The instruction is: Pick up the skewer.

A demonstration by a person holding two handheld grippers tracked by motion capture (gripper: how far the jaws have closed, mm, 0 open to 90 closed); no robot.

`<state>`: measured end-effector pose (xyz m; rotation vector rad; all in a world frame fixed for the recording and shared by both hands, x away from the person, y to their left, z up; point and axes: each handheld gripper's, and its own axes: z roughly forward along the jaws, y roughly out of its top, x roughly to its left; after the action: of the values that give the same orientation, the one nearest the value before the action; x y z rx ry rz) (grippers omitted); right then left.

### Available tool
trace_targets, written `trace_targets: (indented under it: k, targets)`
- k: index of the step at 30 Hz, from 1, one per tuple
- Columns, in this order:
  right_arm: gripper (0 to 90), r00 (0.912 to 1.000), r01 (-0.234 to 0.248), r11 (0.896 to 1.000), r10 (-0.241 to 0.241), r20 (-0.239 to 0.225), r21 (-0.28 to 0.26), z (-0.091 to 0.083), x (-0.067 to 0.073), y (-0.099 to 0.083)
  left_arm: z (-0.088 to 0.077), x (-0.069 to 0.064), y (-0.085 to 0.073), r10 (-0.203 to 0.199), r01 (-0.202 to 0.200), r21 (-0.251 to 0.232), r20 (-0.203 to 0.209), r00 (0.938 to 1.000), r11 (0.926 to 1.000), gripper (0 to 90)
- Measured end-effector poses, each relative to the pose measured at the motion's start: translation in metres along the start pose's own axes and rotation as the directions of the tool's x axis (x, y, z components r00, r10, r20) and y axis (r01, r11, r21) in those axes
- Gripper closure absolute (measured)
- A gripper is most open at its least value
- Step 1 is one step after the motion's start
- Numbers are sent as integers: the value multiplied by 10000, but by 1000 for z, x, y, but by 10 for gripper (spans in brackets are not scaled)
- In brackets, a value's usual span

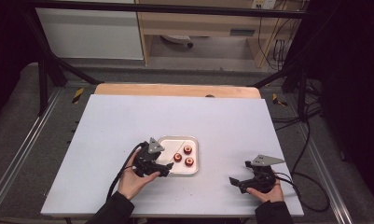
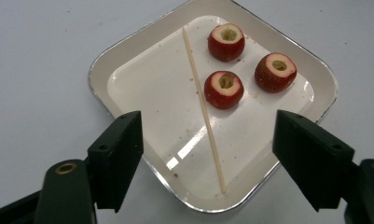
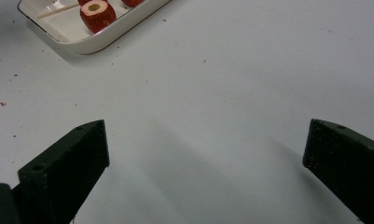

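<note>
A white tray [image 1: 196, 158] with a metal rim [image 2: 100, 70] lies at the table's middle. It holds three cored red fruits [image 2: 226, 42], [image 2: 224, 89], [image 2: 275, 72] and a thin wooden skewer [image 2: 203, 107] lying flat beside them. My left gripper [image 1: 165, 169] hovers at the tray's near left corner. In the left gripper view it [image 2: 208, 130] is open, its jaws standing on either side of the skewer's near end without touching it. My right gripper [image 1: 236, 183] rests near the table's front right, open [image 3: 205, 144] over bare tabletop, well apart from the tray [image 3: 72, 42].
The white tabletop [image 1: 128, 121] is speckled with small red crumbs near the tray. A wooden strip [image 1: 175, 89] runs along the far edge. Black frame bars and cables [image 1: 306, 140] stand beyond the table's right side.
</note>
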<state>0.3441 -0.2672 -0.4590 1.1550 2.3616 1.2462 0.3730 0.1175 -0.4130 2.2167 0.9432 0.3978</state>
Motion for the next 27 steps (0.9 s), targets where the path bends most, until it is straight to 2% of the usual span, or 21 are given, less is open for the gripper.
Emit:
trace_targets:
  k: [10, 13, 17, 20, 23, 27]
  targets:
    - [9, 10000, 30, 10000, -30, -25, 20, 1, 0, 0, 24, -7, 7, -55, 73, 409, -438, 9990, 9991, 492]
    - [9, 10000, 28, 10000, -28, -33, 26, 1, 0, 0, 28, -8, 7, -28, 50, 499, -441, 9990, 9987, 533]
    - [9, 10000, 15, 10000, -15, -48, 27, 1, 0, 0, 33, -11, 6, -24, 55, 676, -467, 9989, 9977, 650]
    - [10, 10000, 29, 10000, -29, -45, 27, 1, 0, 0, 35, -11, 6, -37, 72, 733, -475, 9989, 9973, 678]
    - [10, 10000, 13, 10000, -13, -28, 35, 1, 0, 0, 36, -11, 5, -30, 70, 709, -565, 9984, 9975, 744]
    - [10, 10000, -1, 10000, 1, -41, 63, 1, 0, 0, 40, -10, 4, -180, 226, 681, -674, 9976, 9974, 787]
